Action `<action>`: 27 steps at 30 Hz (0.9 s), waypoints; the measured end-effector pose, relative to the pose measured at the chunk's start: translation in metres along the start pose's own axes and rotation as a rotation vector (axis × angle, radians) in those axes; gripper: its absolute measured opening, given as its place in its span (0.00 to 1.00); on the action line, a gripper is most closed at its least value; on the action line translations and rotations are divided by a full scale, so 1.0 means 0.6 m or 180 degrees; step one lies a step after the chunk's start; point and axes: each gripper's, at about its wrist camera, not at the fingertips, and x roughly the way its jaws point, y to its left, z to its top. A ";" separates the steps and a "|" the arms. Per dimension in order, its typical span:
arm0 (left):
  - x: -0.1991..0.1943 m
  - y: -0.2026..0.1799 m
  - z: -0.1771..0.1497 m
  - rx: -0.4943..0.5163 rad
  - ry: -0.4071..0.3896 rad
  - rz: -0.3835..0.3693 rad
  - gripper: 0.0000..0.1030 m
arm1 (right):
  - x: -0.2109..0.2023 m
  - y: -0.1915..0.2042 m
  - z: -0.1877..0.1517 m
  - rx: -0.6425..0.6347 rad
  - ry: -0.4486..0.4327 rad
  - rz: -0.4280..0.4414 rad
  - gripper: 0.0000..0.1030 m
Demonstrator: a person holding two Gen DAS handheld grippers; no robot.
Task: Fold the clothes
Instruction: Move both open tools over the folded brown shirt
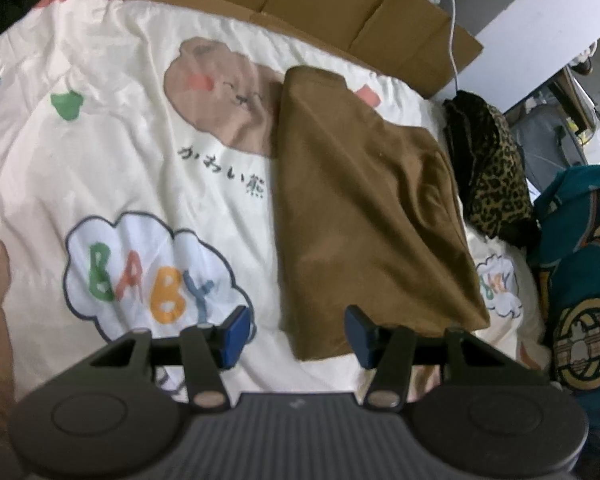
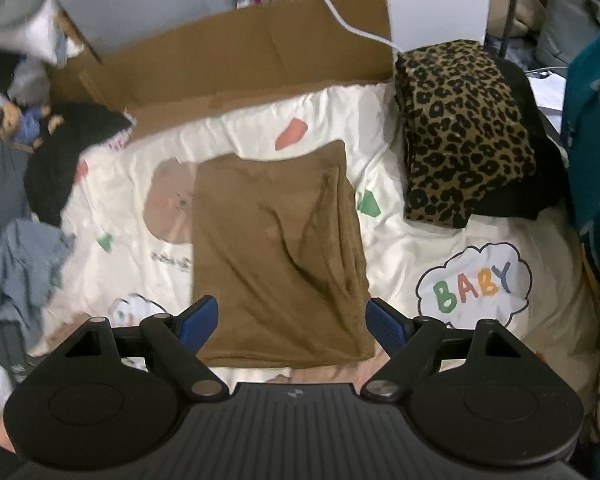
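Observation:
A brown garment (image 1: 360,208) lies folded into a flat rectangle on the cream printed bedcover (image 1: 100,128). In the left wrist view my left gripper (image 1: 298,330) hovers over the garment's near left corner, its blue pads apart with nothing pinched. The right wrist view shows the same brown garment (image 2: 276,248) in the middle of the cover. My right gripper (image 2: 292,320) stands wide open above the garment's near edge, one pad at each near corner, and grips nothing.
A folded leopard-print garment (image 2: 460,136) lies on dark clothes at the bed's right. Flattened cardboard (image 2: 240,60) lines the far edge, with a white cable (image 2: 340,20) over it. Black (image 2: 68,152) and grey-blue (image 2: 24,264) clothes lie at left. Teal patterned fabric (image 1: 580,280) borders the right side.

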 end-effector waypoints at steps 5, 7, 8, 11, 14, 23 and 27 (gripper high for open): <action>0.030 -0.006 0.000 -0.0091 0.0100 0.0016 0.53 | 0.058 0.011 0.003 -0.0372 0.0073 0.0013 0.83; 0.042 -0.008 0.000 -0.0145 0.0134 0.0027 0.53 | 0.076 0.016 0.002 -0.0463 0.0073 0.0061 0.83; 0.047 -0.008 0.000 -0.0173 0.0152 0.0033 0.54 | 0.085 0.018 0.002 -0.0508 0.0073 0.0085 0.83; 0.063 -0.012 0.004 -0.0177 0.0187 0.0084 0.55 | 0.120 0.025 -0.006 -0.0570 0.0071 0.0131 0.83; 0.080 -0.011 0.009 -0.0216 0.0235 0.0098 0.59 | 0.150 0.008 -0.016 -0.0453 0.0107 0.0150 0.82; 0.129 -0.015 0.010 -0.0208 0.0432 0.0128 0.59 | 0.225 -0.050 -0.037 -0.0284 0.0031 0.0091 0.81; 0.143 -0.013 0.001 -0.0139 0.0526 0.0121 0.55 | 0.270 -0.084 -0.049 -0.0211 0.0123 0.0063 0.81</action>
